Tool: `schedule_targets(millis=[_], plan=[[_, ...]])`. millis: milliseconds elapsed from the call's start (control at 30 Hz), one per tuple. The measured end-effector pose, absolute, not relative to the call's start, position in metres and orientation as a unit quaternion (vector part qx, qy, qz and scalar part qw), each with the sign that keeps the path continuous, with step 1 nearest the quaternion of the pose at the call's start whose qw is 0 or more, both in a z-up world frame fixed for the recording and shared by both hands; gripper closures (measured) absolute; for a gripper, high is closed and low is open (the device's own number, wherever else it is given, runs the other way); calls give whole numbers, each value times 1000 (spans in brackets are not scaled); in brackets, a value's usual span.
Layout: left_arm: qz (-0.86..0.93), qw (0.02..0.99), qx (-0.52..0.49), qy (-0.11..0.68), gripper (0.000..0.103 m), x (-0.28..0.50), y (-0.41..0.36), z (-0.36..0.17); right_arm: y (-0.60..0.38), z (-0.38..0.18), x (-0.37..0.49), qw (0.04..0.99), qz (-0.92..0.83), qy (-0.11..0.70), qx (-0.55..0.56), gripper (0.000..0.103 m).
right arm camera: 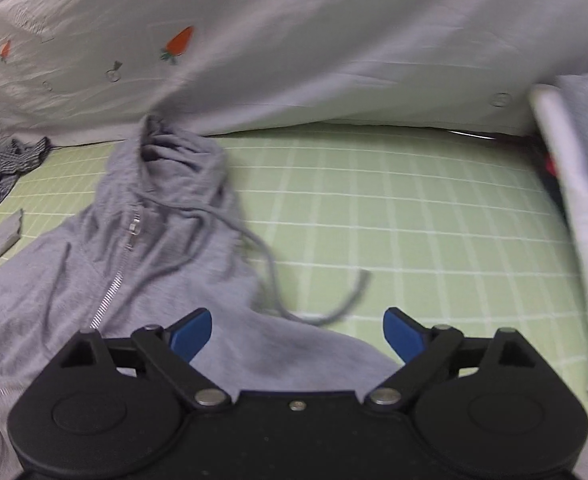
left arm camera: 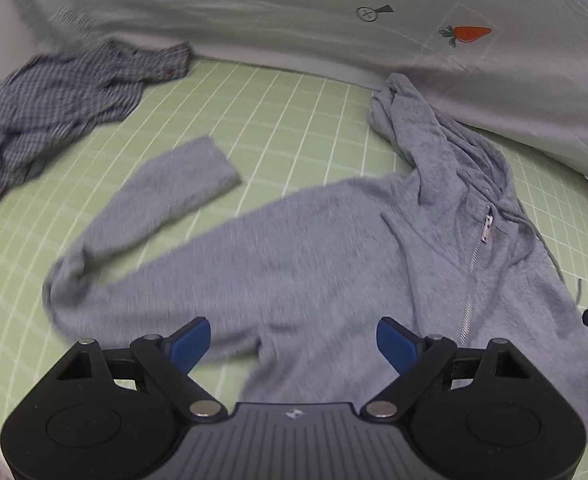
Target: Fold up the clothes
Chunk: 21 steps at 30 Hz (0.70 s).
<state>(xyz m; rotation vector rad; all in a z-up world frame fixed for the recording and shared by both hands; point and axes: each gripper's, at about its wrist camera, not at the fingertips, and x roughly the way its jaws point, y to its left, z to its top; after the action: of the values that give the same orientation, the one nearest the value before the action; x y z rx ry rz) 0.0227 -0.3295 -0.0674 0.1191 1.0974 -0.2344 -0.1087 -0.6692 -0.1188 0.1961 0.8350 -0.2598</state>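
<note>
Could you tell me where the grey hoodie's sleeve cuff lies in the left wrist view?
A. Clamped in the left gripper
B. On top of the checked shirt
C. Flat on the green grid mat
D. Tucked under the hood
C: the grey hoodie has its sleeve cuff flat on the green grid mat, apart from the checked shirt.

One grey hoodie (left arm camera: 333, 248), spread out. One checked shirt (left arm camera: 54, 104), crumpled. One green grid mat (left arm camera: 278, 112). One white quilt (left arm camera: 294, 20), two carrot prints (right arm camera: 180, 42) visible. One folded stack (right arm camera: 581, 184) at right edge.
</note>
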Motion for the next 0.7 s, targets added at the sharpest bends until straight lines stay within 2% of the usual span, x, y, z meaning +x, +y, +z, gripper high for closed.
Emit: schedule_targets(millis=[267, 400, 500, 533, 567, 600, 633, 667, 700], plan=[[-226, 839, 110, 482, 13, 106, -378, -104, -644, -143, -33, 898, -109, 415, 102, 12], [-283, 821, 116, 482, 13, 131, -412, -130, -641, -155, -18, 888, -117, 431, 108, 24], [-302, 816, 100, 483, 13, 142, -428, -141, -638, -158, -15, 885, -130, 434, 106, 28], [-308, 815, 93, 481, 14, 145, -433, -144, -637, -157, -14, 884, -138, 434, 107, 42], [-313, 815, 87, 480, 19, 148, -438, -147, -637, -157, -13, 883, -138, 435, 107, 57], [-316, 816, 81, 478, 28, 151, -441, -149, -636, -157, -12, 883, -138, 436, 108, 75], [-314, 819, 74, 475, 51, 154, -444, -150, -635, -157, -9, 885, -135, 433, 103, 85], [-313, 820, 68, 474, 81, 157, -446, -150, -633, -157, -7, 888, -133, 429, 99, 89], [-312, 820, 61, 475, 88, 160, -448, -151, -631, -157, -3, 891, -130, 426, 89, 92]])
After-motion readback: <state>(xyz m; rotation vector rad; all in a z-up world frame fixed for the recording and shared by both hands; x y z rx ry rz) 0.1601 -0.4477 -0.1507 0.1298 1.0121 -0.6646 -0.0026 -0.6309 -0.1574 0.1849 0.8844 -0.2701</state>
